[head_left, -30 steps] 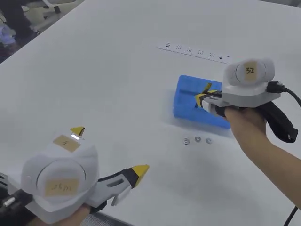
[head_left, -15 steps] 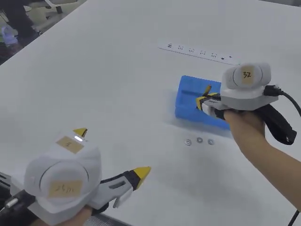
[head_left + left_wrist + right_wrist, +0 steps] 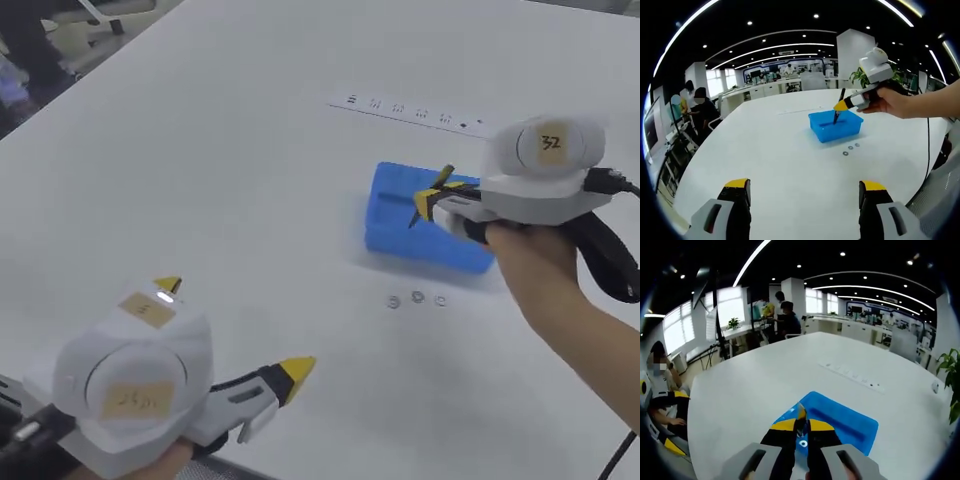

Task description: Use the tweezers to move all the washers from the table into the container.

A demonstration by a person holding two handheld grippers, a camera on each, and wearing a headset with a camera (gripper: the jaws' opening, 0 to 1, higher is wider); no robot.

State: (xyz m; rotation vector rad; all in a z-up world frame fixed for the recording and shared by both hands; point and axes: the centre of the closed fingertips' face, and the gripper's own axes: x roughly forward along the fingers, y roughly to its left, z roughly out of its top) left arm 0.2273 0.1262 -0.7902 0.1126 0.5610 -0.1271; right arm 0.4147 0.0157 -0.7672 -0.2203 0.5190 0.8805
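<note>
The right gripper [image 3: 432, 203] hung over the blue container [image 3: 420, 250], which sat toward the far right of the white table [image 3: 250, 180], and its jaws were closed on the tweezers [image 3: 428, 196]. In the right gripper view the two yellow tips met around the dark shaft with no gap. The tweezers slanted downward, their point aimed into the open tray. That pose suited a release straight into the tray, so a washer let go there would probably land inside rather than roll off across the table. Whether the tweezers carried a washer at that instant was too small to tell. Three washers [image 3: 417, 297] lay in a short row on the table just near of the container, close beside its near wall but apart from it. The task therefore looked unfinished. Their closeness to the tray kept each carry short. The left gripper [image 3: 232, 327] rested low at the near left, well apart from the work, with its jaws spread wide and nothing between them. It was apparently kept clear so that it would not crowd the tweezers or block the line of sight to the washers. A power strip [image 3: 410, 112] lay flat beyond the container, far enough off not to interfere.
</note>
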